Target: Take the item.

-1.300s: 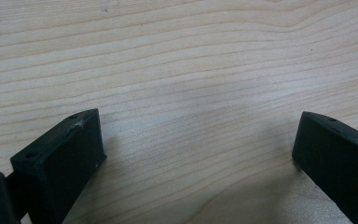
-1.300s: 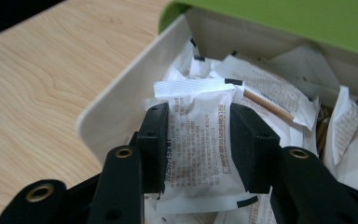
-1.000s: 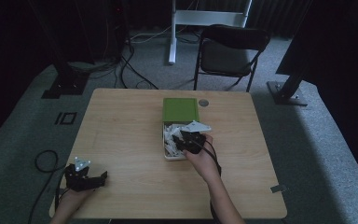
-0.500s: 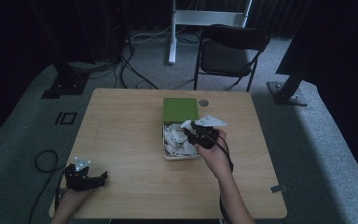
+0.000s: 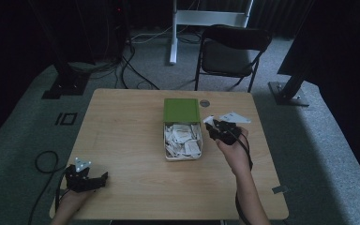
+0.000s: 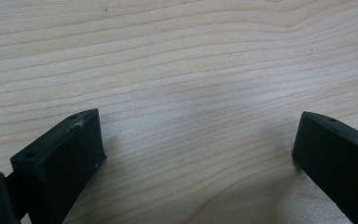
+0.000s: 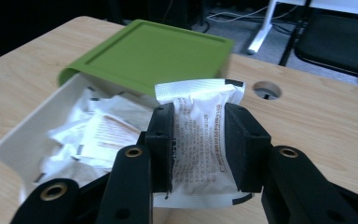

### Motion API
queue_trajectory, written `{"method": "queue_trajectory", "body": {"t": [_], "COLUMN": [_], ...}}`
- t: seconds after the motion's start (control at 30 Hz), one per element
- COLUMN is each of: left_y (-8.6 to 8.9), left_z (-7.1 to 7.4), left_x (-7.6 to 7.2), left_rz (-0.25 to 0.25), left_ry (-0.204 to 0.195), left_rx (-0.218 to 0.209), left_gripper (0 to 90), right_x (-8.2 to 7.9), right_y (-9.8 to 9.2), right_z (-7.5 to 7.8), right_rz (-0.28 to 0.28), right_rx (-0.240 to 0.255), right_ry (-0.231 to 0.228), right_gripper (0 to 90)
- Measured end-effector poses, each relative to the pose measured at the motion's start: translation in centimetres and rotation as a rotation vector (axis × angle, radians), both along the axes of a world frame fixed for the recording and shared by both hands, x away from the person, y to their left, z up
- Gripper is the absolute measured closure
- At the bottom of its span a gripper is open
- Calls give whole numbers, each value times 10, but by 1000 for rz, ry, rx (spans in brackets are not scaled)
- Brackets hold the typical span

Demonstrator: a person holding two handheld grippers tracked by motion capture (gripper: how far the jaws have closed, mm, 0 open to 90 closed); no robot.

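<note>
Pinching one packet (image 7: pixel 200 140), right gripper (image 7: pixel 199 149)

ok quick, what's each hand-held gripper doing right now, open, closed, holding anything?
Left hand-held gripper: open, nothing between its jaws, over bare table.
Right hand-held gripper: closed on a white paper packet, beside the packet box.

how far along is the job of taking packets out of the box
Early stage. Done: the right gripper has its jaws clamped on one white printed paper packet, and in the high view it sits just right of the white rectangular box with its green lid slid back. In hand: carrying that packet. Left: many packets remain in the box; the left gripper rests open at the wooden table corner.
</note>
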State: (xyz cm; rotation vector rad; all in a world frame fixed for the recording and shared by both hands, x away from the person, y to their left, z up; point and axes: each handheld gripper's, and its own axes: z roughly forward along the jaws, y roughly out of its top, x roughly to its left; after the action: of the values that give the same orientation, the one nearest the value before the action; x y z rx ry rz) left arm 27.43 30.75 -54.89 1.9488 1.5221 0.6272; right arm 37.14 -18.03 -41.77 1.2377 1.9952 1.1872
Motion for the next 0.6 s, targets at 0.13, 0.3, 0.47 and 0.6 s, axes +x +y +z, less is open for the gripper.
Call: {"method": "queue_trajectory", "body": {"t": [0.13, 0.3, 0.47, 0.6], "left_y": [0, 0, 0, 0], "left_z": [0, 0, 0, 0], "left_x": [0, 0, 0, 0], "left_rz": [-1, -1, -1, -1], "left_ry": [0, 1, 0, 0], "left_rx": [1, 1, 1, 1], "left_gripper": [27, 27, 27, 27], "right_x": [4, 10, 18, 26], "right_y": [-9, -20, -30, -39], "right_z": [-4, -16, -29, -40], "right_rz": [-30, -66, -103, -136], "right_rx": [-3, 1, -8, 5], "right_ry": [2, 18, 31, 43], "right_gripper": [648, 649, 651, 652]}}
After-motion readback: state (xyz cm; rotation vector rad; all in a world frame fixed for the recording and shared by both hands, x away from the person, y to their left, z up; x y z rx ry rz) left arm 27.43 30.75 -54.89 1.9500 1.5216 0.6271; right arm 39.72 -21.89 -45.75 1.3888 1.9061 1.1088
